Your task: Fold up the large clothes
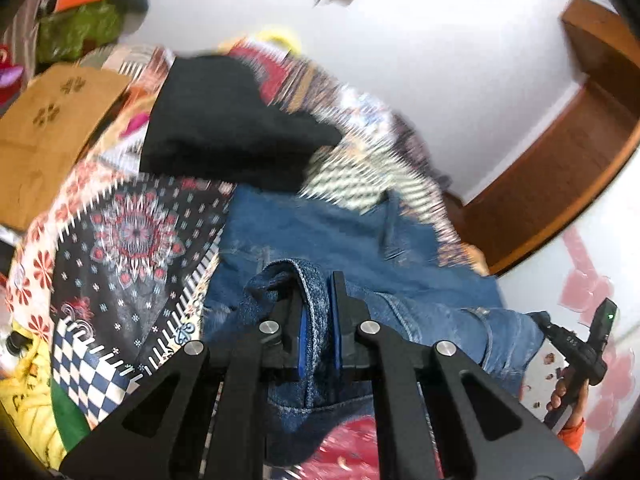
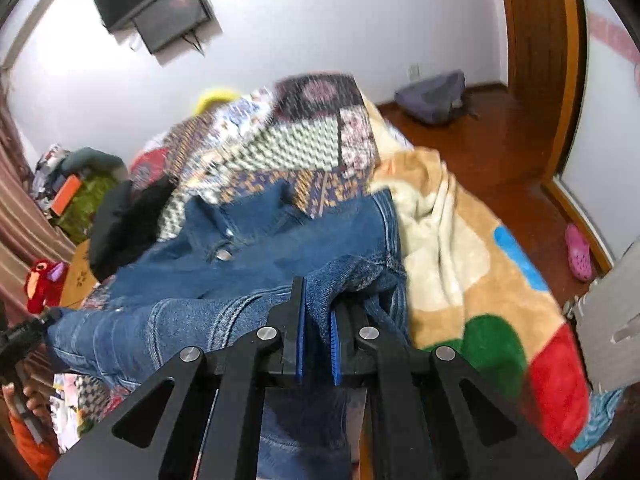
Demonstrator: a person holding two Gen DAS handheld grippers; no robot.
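Left gripper pinches a fold of the denim jacket; right gripper pinches another edge. The jacket lies stretched between them over the patterned bedspread.

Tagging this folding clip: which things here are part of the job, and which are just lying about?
In the job:
denim jacket
left claw
right claw

Lying about:
black garment
patchwork bedspread
fleece blanket
pink slipper
red plush toy
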